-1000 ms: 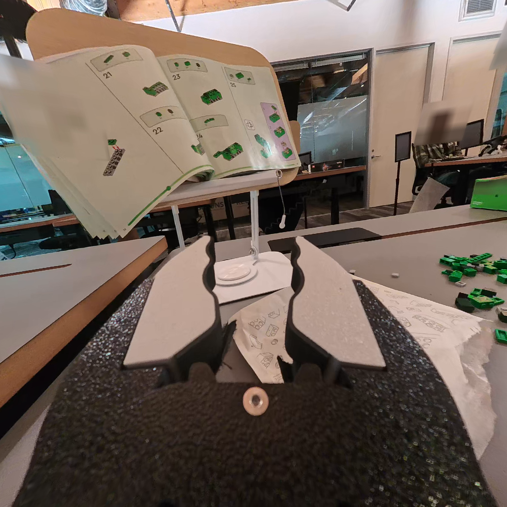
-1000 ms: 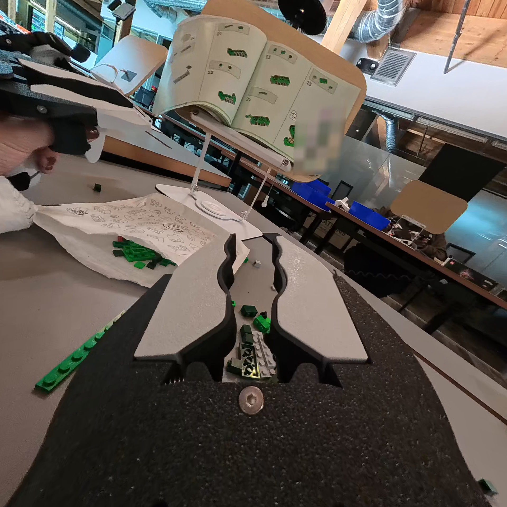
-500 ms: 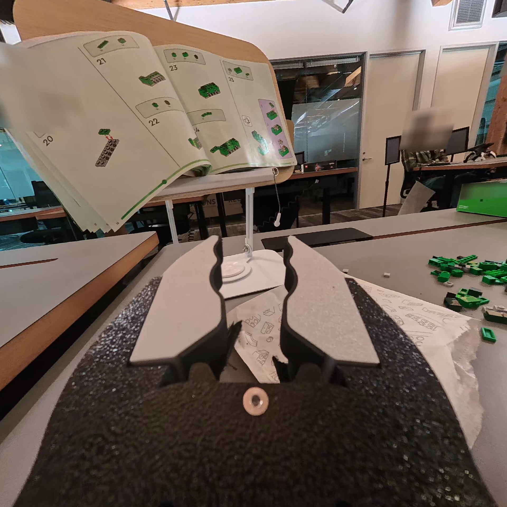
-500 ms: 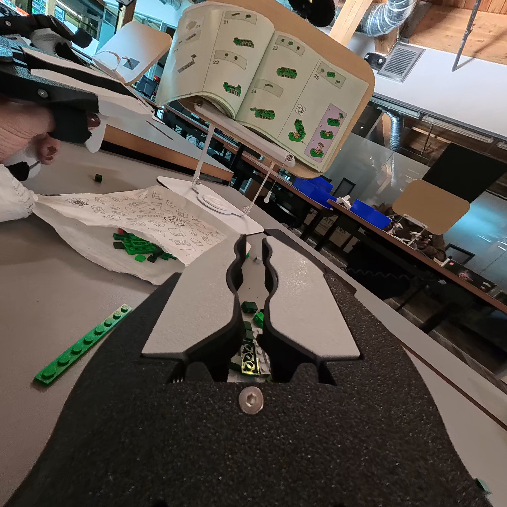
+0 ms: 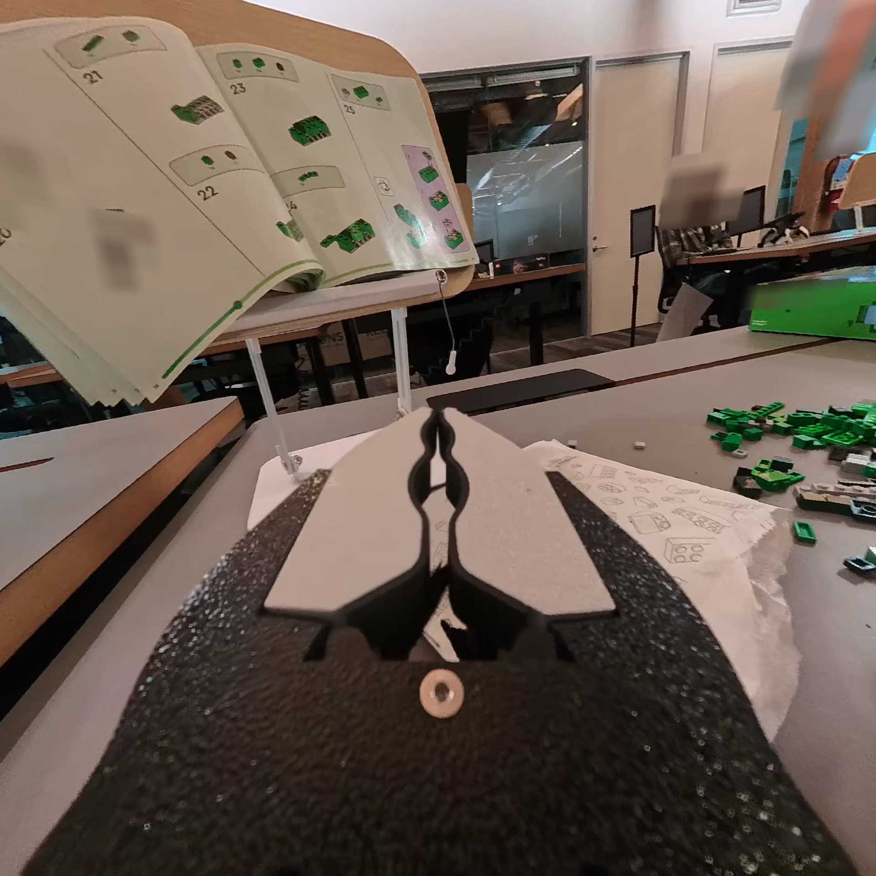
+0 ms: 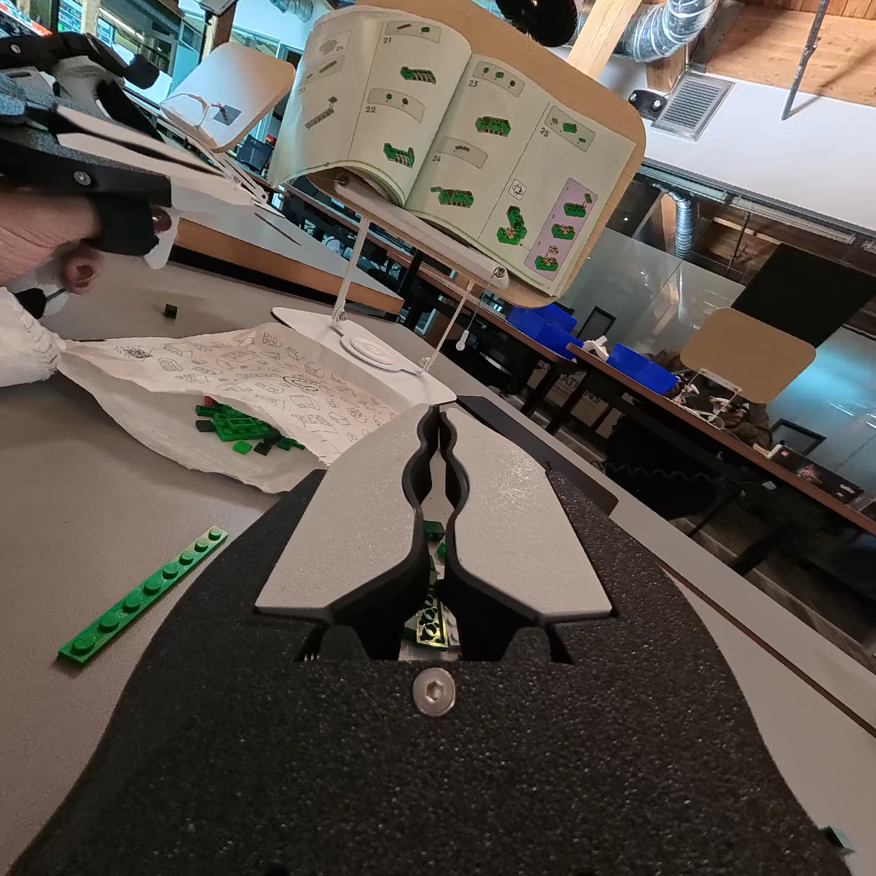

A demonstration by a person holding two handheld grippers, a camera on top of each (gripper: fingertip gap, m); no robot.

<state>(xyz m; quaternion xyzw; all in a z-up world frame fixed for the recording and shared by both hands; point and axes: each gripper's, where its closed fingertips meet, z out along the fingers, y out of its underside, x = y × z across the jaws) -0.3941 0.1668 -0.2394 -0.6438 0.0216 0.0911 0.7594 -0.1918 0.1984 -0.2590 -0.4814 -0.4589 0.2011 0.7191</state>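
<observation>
My left gripper [image 5: 438, 419] is shut and empty, held above a white printed paper bag [image 5: 663, 521] and the white base of a book stand [image 5: 270, 479]. An open instruction booklet [image 5: 237, 166] rests on that stand. A pile of green bricks [image 5: 806, 426] lies to the right. My right gripper [image 6: 438, 410] is shut with nothing between its tips. Small green bricks [image 6: 431, 625] lie on the table beneath it. A long green plate [image 6: 142, 592] lies to its left. More green bricks [image 6: 237, 426] sit at the bag's mouth [image 6: 237, 374]. The left gripper [image 6: 142, 156] shows in a hand at upper left.
A green box [image 5: 815, 303] stands at the far right. A black flat panel [image 5: 521, 386] lies behind the stand. A small dark brick [image 6: 169, 310] lies alone near the hand. A second table [image 5: 95, 464] adjoins on the left. Blue bins [image 6: 545, 322] stand on tables behind. The gap from one gripper's tips to the other's is roughly 20 cm. Measured from the fingertips, the long green plate [image 6: 142, 592] is 12 cm or so from the right gripper and 25 cm from the left.
Both grippers have gone from open to shut, closing on nothing. The left one has shifted a little towards the stand; the right one has risen slightly over the bricks.
</observation>
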